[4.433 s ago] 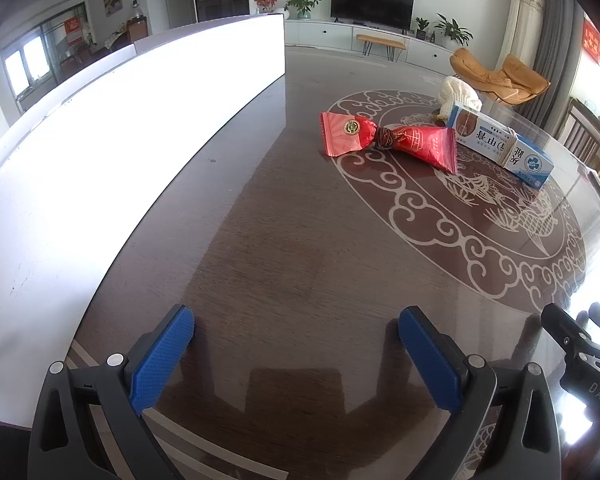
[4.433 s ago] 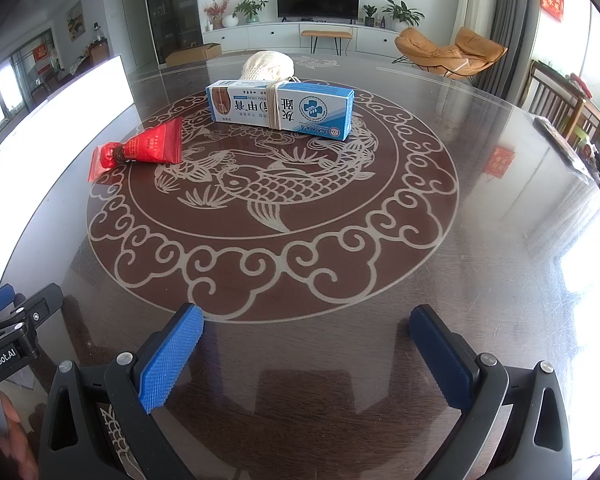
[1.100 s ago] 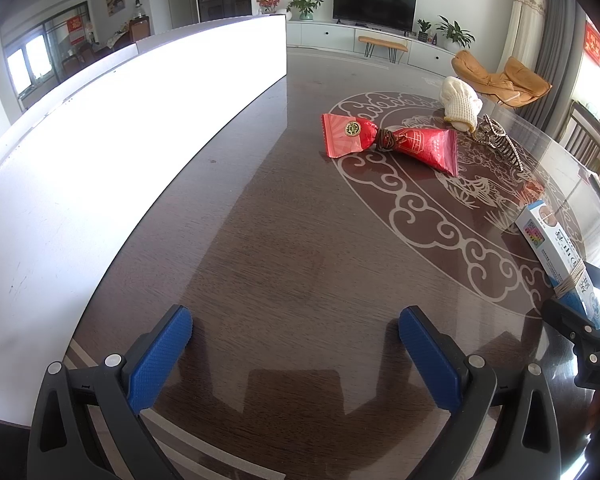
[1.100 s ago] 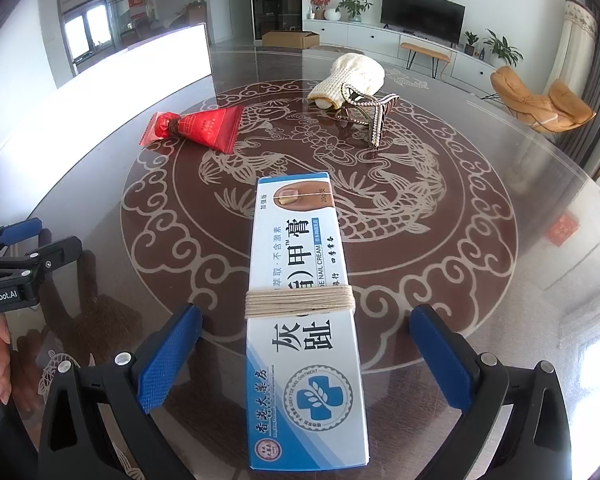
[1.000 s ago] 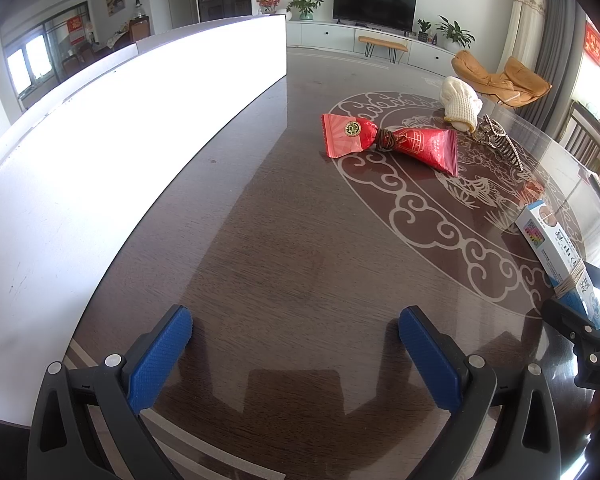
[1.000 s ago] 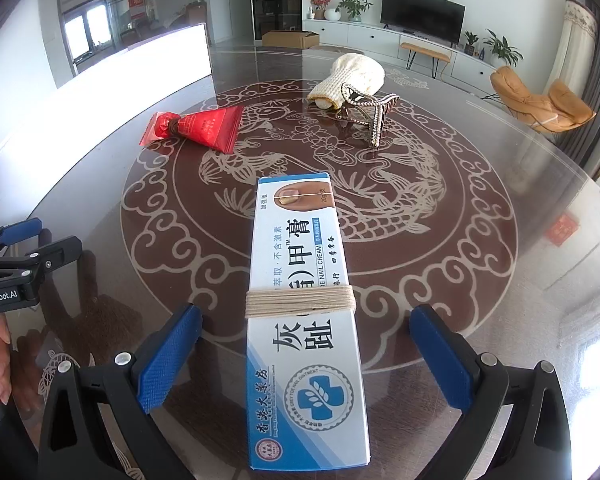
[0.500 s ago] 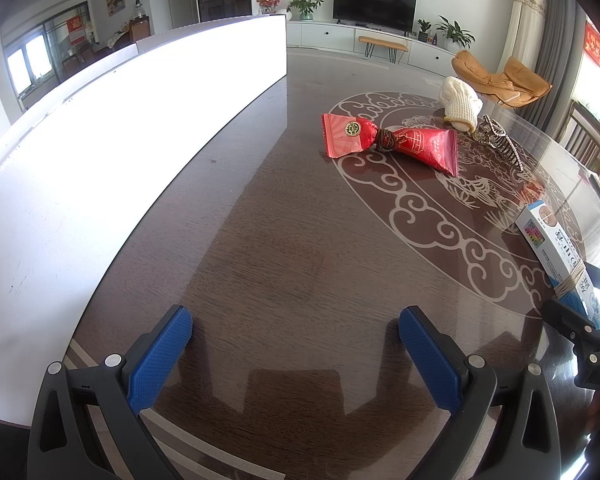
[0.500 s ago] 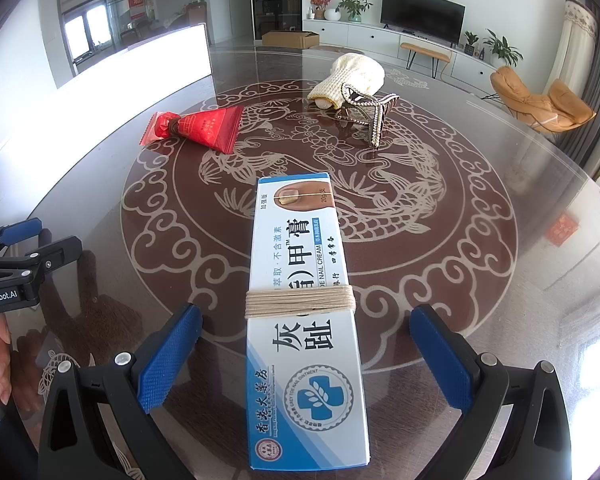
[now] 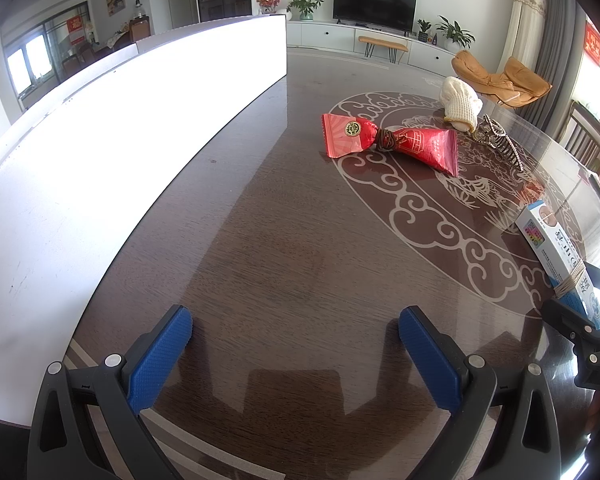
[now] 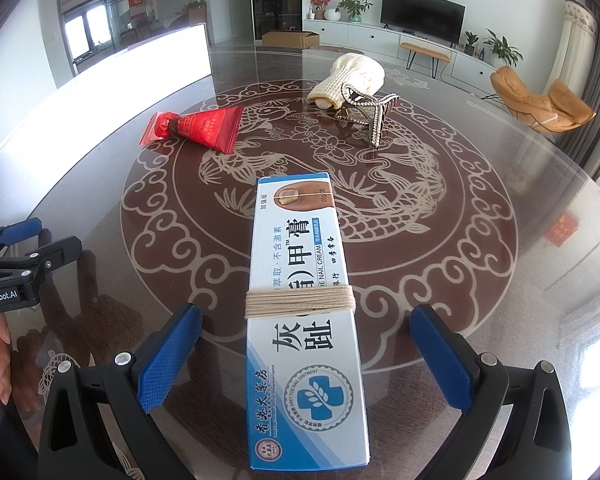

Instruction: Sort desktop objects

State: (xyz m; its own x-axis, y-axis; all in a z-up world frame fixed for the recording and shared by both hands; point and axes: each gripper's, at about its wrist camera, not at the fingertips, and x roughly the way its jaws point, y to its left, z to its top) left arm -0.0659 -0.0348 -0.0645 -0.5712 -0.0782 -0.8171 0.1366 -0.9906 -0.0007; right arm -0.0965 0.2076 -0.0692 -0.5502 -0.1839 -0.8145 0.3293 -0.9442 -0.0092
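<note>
On the dark table [image 10: 520, 320], with its pale dragon medallion, four things lie well apart, which reads as a sort in hand and not finished. The white panel [image 9: 100, 152] runs along the left edge, and nothing lies on it. Largest of the loose things, the box [image 10: 306, 320] lies flat and lengthwise between the fingers of the right gripper [image 10: 306, 356], its near end toward the camera and a band of string round its middle. The jaws stand wide, both pads clear of the box's sides, so it rests on the table by its own weight; I judge it either just set down here or lined up for a grip. Farther off, the red packet [image 10: 204, 126] lies near the medallion's left rim. Behind it the knit pouch [image 10: 352, 76] touches the hair claw [image 10: 370, 114], the smallest piece. The left gripper [image 9: 296, 354] hovers low over bare wood near the panel, jaws wide and holding nothing, probably parked clear of the right one's work.
</note>
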